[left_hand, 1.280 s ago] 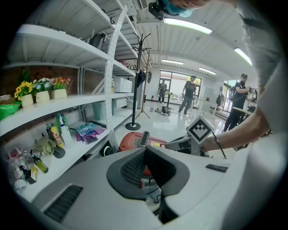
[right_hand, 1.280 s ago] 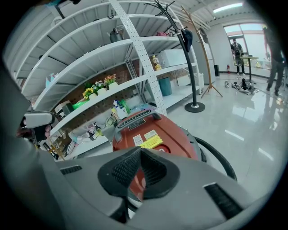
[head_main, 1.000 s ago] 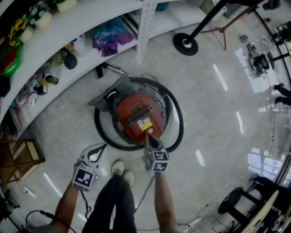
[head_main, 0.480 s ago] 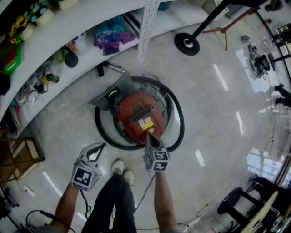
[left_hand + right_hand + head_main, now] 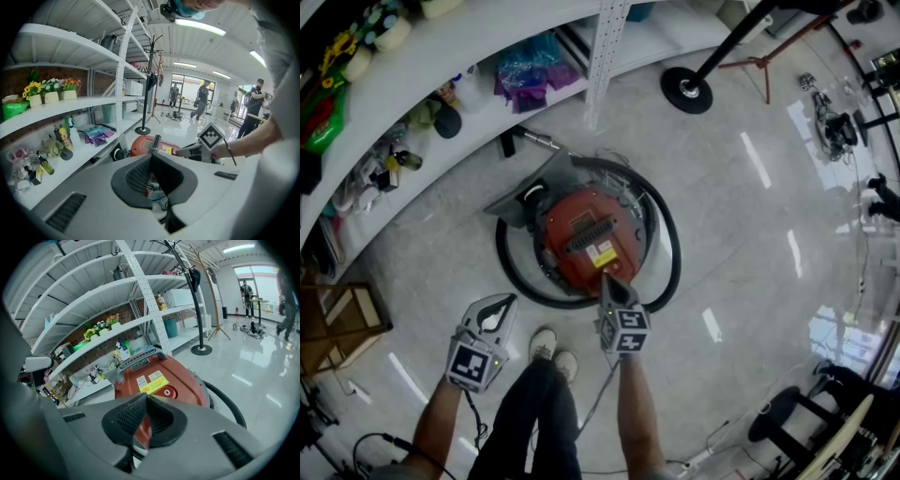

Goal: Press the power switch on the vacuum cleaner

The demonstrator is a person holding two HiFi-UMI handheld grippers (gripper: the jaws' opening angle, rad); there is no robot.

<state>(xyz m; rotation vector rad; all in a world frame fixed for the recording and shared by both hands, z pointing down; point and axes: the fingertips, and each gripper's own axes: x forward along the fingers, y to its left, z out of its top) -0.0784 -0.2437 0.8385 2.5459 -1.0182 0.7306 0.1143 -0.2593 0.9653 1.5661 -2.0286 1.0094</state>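
The red canister vacuum cleaner (image 5: 581, 234) sits on the floor with its black hose (image 5: 670, 248) looped around it. In the right gripper view its round power switch (image 5: 168, 392) lies beside a yellow label (image 5: 154, 386), below the black carry handle (image 5: 138, 357). My right gripper (image 5: 606, 278) is shut with nothing in it. Its tip (image 5: 146, 397) is over the near edge of the red body, just left of the switch, and I cannot tell whether it touches. My left gripper (image 5: 510, 301) is shut and held off to the left, clear of the vacuum (image 5: 146, 144).
White shelving (image 5: 478, 37) with bottles, bags and potted flowers curves along the far side. A coat stand base (image 5: 685, 91) is on the floor behind the vacuum. The person's shoes (image 5: 551, 349) are just below it. People stand in the distance (image 5: 203, 96).
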